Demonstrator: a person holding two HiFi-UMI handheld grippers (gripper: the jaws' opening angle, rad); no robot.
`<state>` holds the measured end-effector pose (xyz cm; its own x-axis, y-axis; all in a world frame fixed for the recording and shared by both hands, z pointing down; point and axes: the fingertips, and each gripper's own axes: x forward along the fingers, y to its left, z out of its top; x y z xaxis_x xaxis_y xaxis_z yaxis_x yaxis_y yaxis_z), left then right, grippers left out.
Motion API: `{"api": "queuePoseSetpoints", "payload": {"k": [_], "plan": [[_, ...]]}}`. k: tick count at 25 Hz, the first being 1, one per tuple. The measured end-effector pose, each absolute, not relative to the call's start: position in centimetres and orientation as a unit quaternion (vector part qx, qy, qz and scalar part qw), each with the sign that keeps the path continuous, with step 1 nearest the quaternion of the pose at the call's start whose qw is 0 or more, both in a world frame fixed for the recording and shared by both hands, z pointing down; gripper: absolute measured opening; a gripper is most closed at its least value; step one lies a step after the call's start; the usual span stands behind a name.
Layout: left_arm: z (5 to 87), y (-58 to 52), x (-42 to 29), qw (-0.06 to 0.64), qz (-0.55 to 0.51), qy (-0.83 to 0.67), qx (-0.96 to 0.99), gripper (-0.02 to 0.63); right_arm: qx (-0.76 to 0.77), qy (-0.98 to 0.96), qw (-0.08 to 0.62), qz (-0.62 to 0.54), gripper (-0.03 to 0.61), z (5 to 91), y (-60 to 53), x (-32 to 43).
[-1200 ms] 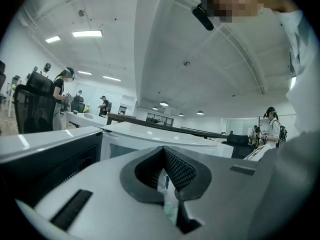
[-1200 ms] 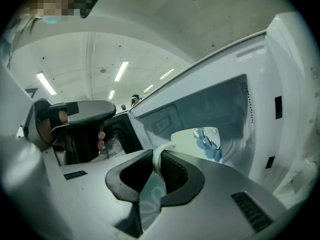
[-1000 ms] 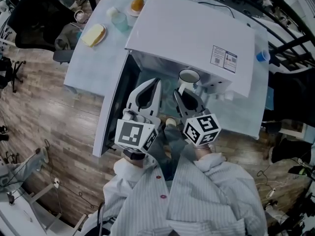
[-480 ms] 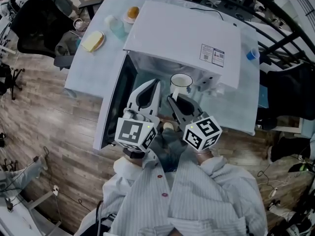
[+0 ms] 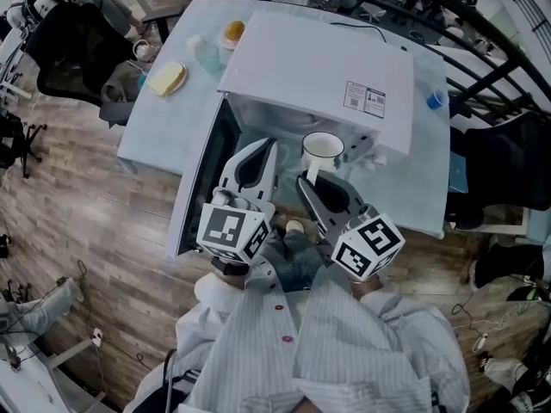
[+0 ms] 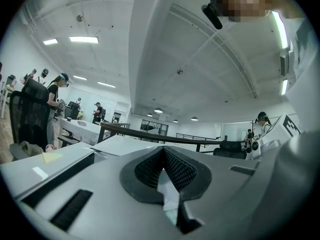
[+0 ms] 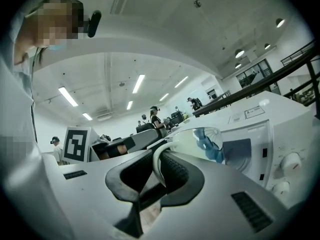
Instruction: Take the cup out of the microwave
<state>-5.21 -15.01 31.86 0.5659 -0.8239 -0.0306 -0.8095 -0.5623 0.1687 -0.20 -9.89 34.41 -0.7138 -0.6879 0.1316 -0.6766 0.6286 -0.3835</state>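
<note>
Item, cup [image 5: 323,147]: white, blue pattern on its side in the right gripper view [image 7: 205,141], held at the mouth of the microwave [image 5: 318,67] in front of the knob panel [image 7: 290,161]. Its base is hidden, so I cannot tell whether it is fully clear of the cavity. My right claw [image 5: 307,179] is clenched on the cup's handle, the white loop pinched between the ribbed pads [image 7: 175,171]. My left claw [image 5: 265,149] is clenched on nothing, pads [image 6: 175,169] pressed together, pointing into the opening beside the cup. The microwave cavity is mostly hidden under the white top in the head view. A label [image 5: 365,98] sits on the microwave's top, print too small to read; a second label [image 7: 255,112] shows in the right gripper view, equally unreadable. Each claw carries a black-and-white marker cube [image 5: 231,233], [image 5: 368,246]. The door [image 5: 194,188] is swung open to the left, reaching out past the tabletop [image 5: 155,123] edge; my left claw sits between door and cup, apart from both. The tabletop's far left corner holds a plate with something yellow [image 5: 166,78].
</note>
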Motion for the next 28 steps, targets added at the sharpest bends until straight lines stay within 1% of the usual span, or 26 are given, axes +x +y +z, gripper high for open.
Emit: {"api": "queuePoseSetpoints", "payload": {"k": [11, 28], "plan": [[31.1, -13.9, -4.1, 0.059, -0.043, -0.447, 0.892, 0.009, -0.364, 0.915, 0.042, -0.17, 0.072, 30.0, -9.9, 0.3], [30.5, -14.8, -2.6, 0.045, -0.038, -0.434, 0.899, 0.009, -0.37, 0.914, 0.059, -0.157, 0.072, 28.8, -11.2, 1.8]]}}
